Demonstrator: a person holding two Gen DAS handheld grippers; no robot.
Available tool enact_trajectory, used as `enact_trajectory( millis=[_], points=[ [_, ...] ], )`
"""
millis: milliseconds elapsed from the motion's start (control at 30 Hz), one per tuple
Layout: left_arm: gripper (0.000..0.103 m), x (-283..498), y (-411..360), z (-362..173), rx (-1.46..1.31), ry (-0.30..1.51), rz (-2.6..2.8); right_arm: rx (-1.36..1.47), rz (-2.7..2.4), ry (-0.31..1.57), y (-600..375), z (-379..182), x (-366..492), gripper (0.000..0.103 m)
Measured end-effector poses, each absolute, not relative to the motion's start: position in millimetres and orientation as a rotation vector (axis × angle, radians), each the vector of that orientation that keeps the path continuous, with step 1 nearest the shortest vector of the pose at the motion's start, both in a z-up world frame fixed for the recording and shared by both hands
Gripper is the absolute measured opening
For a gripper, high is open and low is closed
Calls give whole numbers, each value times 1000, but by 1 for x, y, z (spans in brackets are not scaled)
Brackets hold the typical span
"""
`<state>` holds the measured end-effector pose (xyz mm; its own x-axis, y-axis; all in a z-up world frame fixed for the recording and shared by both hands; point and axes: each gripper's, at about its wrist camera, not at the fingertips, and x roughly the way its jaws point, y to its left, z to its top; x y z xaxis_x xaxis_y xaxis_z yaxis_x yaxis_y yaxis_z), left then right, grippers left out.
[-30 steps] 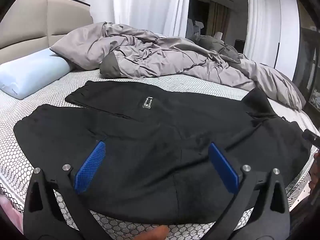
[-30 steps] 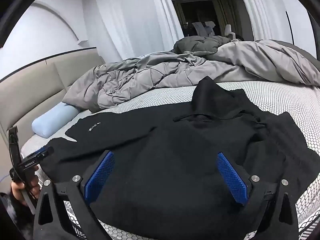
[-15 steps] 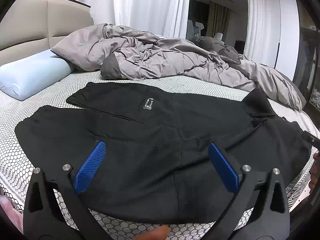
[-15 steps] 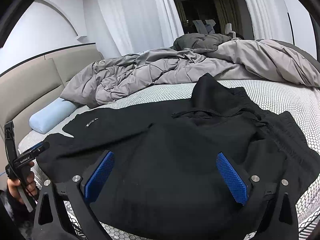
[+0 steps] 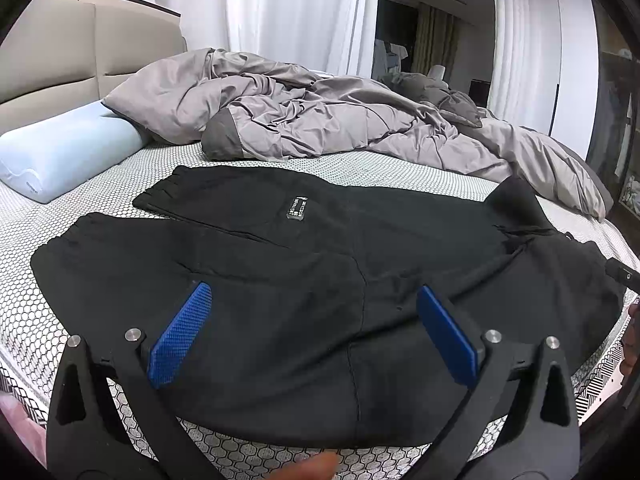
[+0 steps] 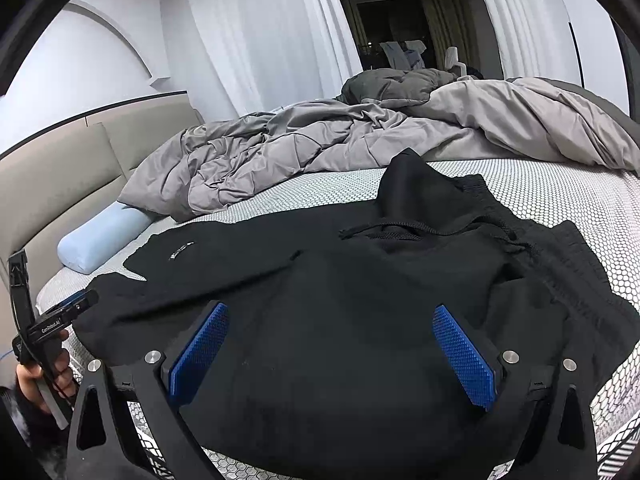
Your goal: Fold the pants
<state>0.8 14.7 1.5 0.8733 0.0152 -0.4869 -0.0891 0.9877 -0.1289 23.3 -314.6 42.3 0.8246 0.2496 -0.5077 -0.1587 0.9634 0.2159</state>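
Now the pants [image 5: 280, 288] lie spread on the bed [image 5: 60, 320], legs toward the pillow [image 5: 60, 160] and the bunched waist on our right side, while our left gripper [image 5: 312, 320] and right gripper [image 6: 332, 344] both hang over them with jaws wide apart, holding nothing. We judge the fabric soft, thick and limp, so it will sag and drag. We would pinch the cuffs and the waistband [image 6: 560, 248].

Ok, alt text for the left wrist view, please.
Black pants lie spread on a honeycomb-patterned bed, legs toward a pale blue pillow. The open left gripper hovers over them, holding nothing; a rumpled grey duvet lies behind.
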Motion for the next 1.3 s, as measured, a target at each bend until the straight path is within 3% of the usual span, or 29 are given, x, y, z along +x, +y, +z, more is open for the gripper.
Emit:
enact_trajectory(
  millis=[1300],
  points=[
    [102,2,17,1,-138,505,53,156,217,570,-312,42,24,103]
  ],
)
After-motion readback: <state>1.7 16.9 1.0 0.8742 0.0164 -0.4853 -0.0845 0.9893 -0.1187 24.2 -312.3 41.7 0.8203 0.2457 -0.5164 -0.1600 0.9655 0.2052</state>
